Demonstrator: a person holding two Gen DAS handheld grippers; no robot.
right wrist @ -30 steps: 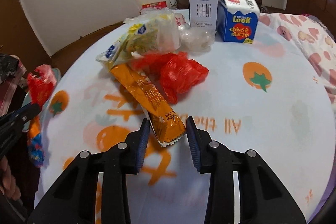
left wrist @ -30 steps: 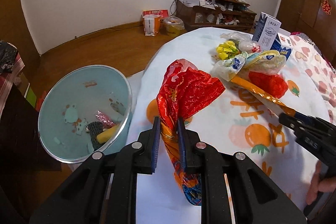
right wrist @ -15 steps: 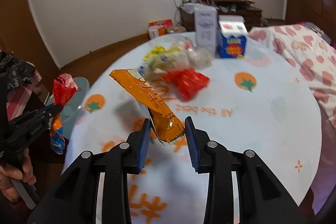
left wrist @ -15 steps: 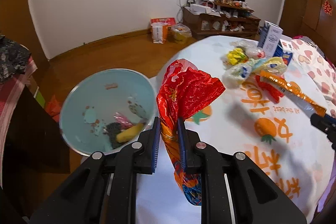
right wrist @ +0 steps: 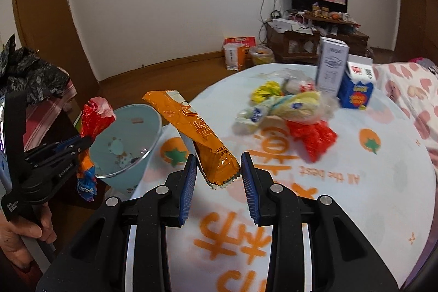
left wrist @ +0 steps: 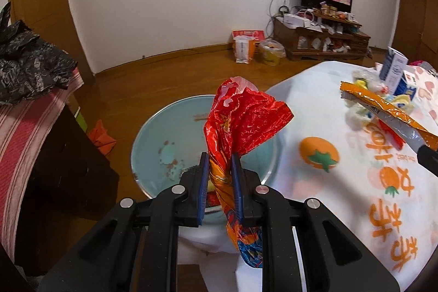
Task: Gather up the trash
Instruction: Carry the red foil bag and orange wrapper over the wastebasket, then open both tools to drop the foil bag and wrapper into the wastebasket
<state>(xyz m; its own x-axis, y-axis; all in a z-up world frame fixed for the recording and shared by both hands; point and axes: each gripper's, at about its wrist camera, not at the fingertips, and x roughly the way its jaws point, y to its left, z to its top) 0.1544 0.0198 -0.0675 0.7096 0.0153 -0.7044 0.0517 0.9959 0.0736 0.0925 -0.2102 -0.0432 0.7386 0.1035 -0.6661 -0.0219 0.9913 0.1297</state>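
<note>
Pinching a red wrapper [left wrist: 241, 125], the left fingers [left wrist: 203, 177] stay narrow; right fingers [right wrist: 189, 177] clamp an orange packet [right wrist: 197, 133].

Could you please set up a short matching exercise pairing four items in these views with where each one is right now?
Things:
1. red wrapper
2. orange wrapper
3. blue carton
4. bin

Places:
A. standing on the table
B. on the floor beside the table
C. clamped in the left gripper
D. between the right gripper fingers

Pairs: 1-C, 2-D, 3-A, 4-B
</note>
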